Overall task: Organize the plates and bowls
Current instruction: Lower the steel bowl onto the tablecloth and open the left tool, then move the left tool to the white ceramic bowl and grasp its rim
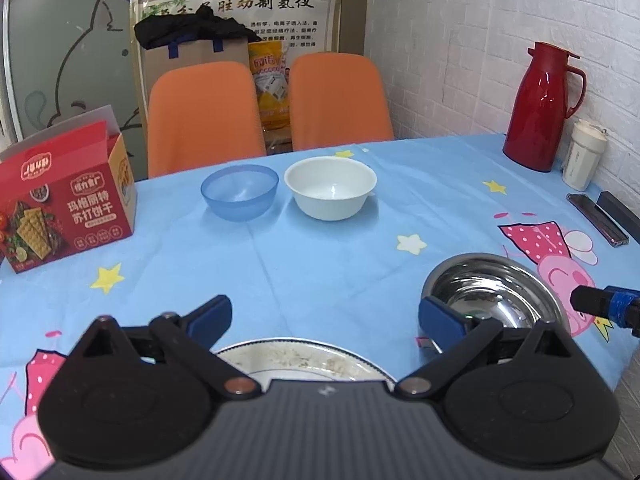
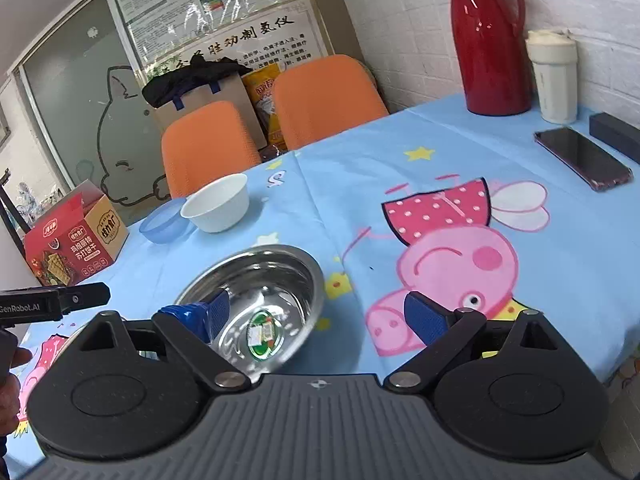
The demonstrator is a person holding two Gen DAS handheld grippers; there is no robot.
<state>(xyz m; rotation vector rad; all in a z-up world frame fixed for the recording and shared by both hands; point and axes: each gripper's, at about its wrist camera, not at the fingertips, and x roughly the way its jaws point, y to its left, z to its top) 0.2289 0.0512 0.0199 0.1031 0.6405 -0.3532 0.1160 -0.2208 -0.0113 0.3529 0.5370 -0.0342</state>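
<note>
Steel bowl (image 2: 256, 300) sits on the blue tablecloth (image 1: 340, 264), near edge, tilted toward me I think. My right gripper (image 2: 320, 316) has its jaws apart, left pad inside the bowl, not clamped. Left gripper (image 1: 325, 320) is wide open over a dirty plate (image 1: 296, 360), holding nothing. Blue bowl (image 1: 239, 192) and white bowl (image 1: 330, 188) stand side by side at the far edge.

We hold our left gripper (image 1: 325, 322) tilted downward with its blue-padded fingers (image 1: 210, 316) spread wide, nothing pressed between them. Our right gripper (image 2: 324, 314) also angles downward, its jaws apart at a middling width and its pads (image 2: 424, 316) pressing on nothing. Each gripper's tip shows at the edge of the other's view.
</note>
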